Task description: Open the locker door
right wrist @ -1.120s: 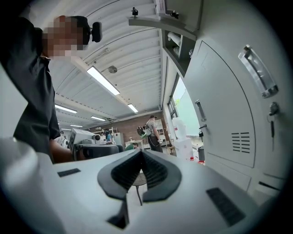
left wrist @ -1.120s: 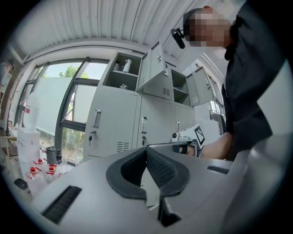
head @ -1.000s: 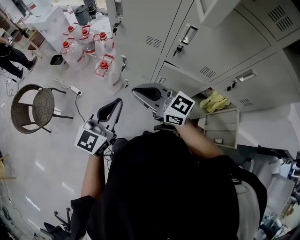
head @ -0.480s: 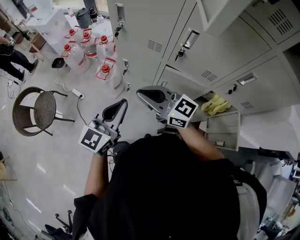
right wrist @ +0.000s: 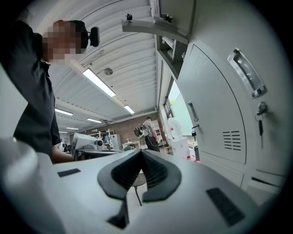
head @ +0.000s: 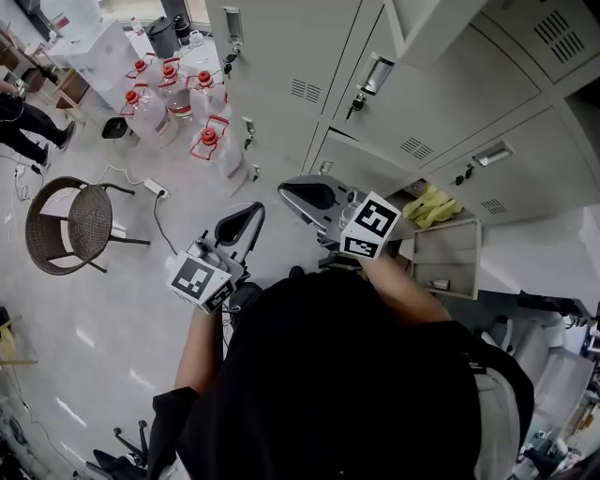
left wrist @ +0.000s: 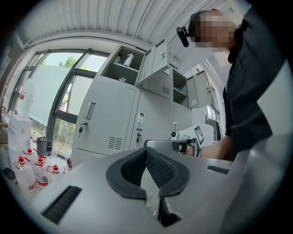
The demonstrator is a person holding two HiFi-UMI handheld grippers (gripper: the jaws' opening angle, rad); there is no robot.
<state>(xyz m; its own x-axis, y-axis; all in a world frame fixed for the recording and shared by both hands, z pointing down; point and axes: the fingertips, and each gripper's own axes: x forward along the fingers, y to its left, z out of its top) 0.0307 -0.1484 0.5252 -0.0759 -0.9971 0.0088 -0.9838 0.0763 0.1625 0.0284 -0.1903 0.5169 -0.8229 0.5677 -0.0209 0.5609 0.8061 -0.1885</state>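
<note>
Grey lockers fill the top and right of the head view. One closed locker door [head: 412, 103] carries a recessed handle [head: 376, 73] with a key [head: 356, 99] below it. My right gripper [head: 283, 188] is shut and empty, held level just short of the locker fronts. In the right gripper view a closed door [right wrist: 215, 119] with handle [right wrist: 247, 73] and key [right wrist: 261, 116] stands to the right of the right gripper [right wrist: 141, 151]. My left gripper [head: 253, 209] is shut on nothing, lower left of the right one. The left gripper [left wrist: 146, 150] faces doors with handles [left wrist: 90, 109].
A low locker stands open at the right with a yellow thing [head: 429, 204] inside and its door [head: 445, 256] swung out. An upper door [head: 422, 28] is open overhead. Water jugs with red caps [head: 169, 94], a wicker chair [head: 70, 217] and a power strip [head: 153, 186] lie left.
My left gripper has drifted a little to the right, nearer the right gripper. The right gripper has hardly moved. Both have stayed shut.
</note>
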